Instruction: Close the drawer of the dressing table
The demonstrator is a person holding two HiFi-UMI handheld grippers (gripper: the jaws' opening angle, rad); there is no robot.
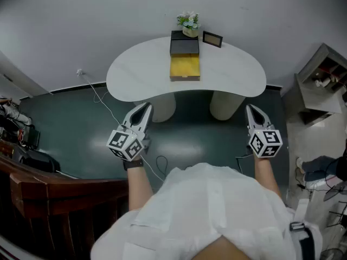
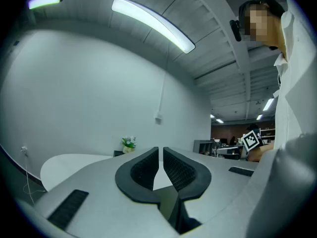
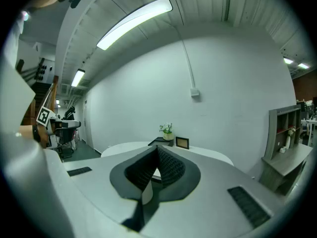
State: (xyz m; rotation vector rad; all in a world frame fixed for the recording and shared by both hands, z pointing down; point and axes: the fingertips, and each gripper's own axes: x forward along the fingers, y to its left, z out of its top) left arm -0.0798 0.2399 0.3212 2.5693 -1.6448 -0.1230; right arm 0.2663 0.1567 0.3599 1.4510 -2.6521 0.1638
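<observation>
Only the head view showed the yellow drawer standing pulled out of its black box on the white dressing table. The left gripper and right gripper were well short of it, over green floor.

In the left gripper view its jaws were clenched on nothing, with a potted plant beyond.

In the right gripper view its jaws were pressed together, empty, with a picture frame and a shelf unit beyond.
</observation>
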